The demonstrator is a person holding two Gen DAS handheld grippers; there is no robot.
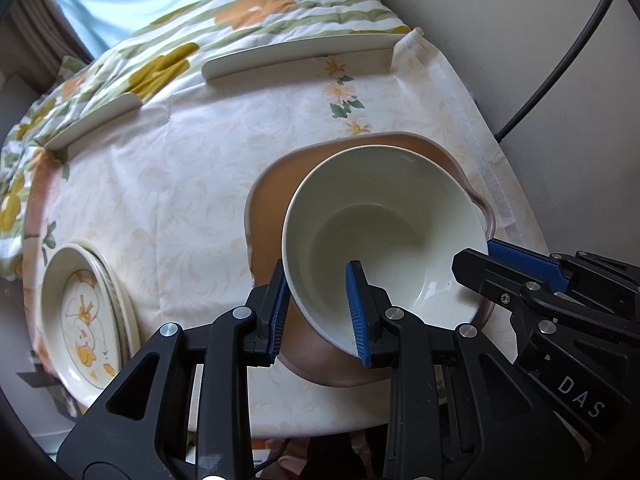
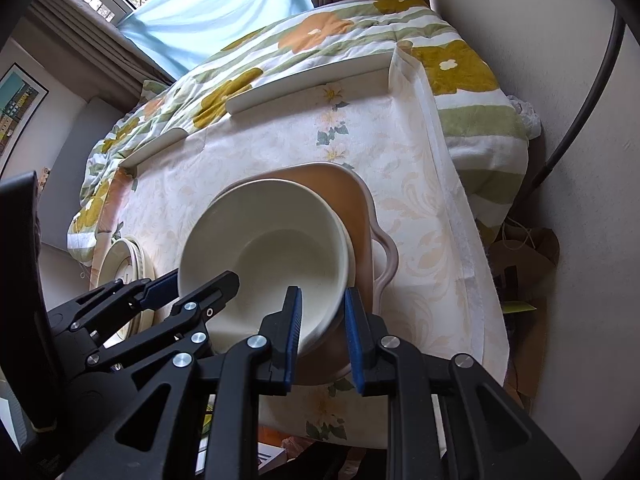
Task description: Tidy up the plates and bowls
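1. Nearest the lens in the left wrist view we see the left gripper [image 1: 320, 312], its blue fingers [image 1: 357, 312] clamped on the near wall of the cream bowl [image 1: 384, 216], one finger inside and one outside
2. In the right wrist view the right gripper [image 2: 322, 336] grips the same bowl's near rim in the same way, at the lower centre of the frame; its fingers stand close together on the wall
3. The bowl sits in the centre of both frames, over the brown tray [image 1: 276, 200]; in the right wrist view a second pale rim [image 2: 349, 256] shows just under it, so we judge it is being nested onto another bowl, or lifted off one; we cannot tell which
4. At the lower left of the left wrist view a stack of flowered plates [image 1: 86, 312] lies on the worktop [image 1: 168, 184], which we take as plates already gathered
5. We judge the task well along: plates stacked, bowls coming together on the tray, release not yet made
6. Whether the bowl rests fully or hangs in the grip is hidden by its own wall
7. The plate count is hard to make out, and the stack is cut by the left gripper in the right wrist view
8. The two white strips [image 1: 304, 54] in the upper part of the frame we cannot identify
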